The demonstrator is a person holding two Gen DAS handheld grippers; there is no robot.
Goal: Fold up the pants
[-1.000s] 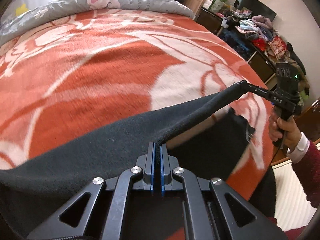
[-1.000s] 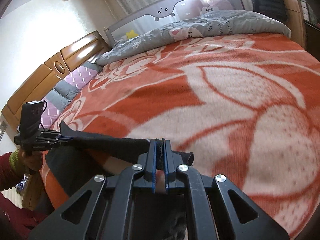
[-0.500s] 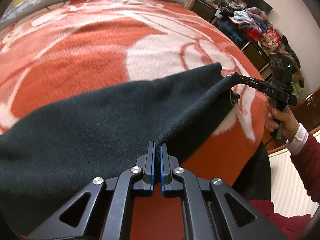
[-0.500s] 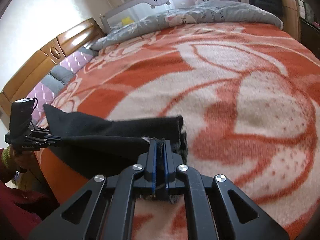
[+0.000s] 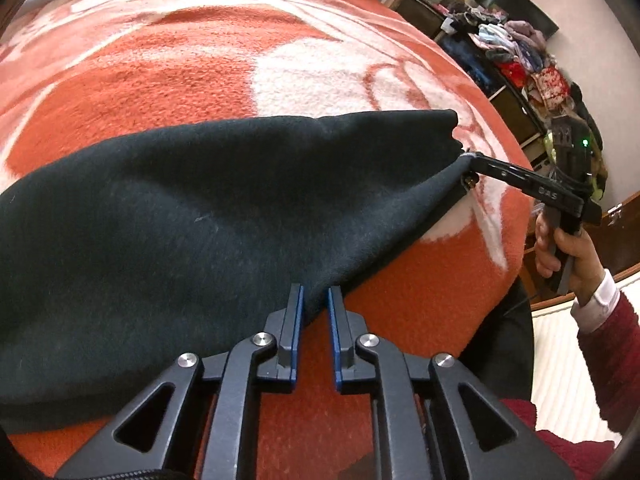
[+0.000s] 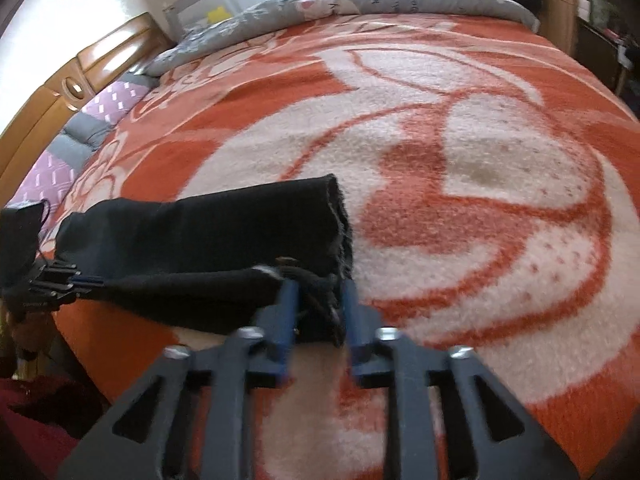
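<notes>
Right, left wrist view first: my left gripper (image 5: 315, 300) has just been opening, its 2 blue pads now parted with the near hem of the dark pants (image 5: 192, 216) lying loosely between them, no longer pinched. I judge I'm letting go because the fold has been laid flat across the orange blanket (image 5: 168, 80). Far right, my right gripper (image 5: 472, 160) sits at the other corner of the cloth, my right hand (image 5: 568, 248) on its handle.

Now the right wrist view: these jaws have just been opening too, wider, with the bunched edge of the pants between them but not clamped. Over at the left edge, the left gripper meets the far end of the same hem.
</notes>
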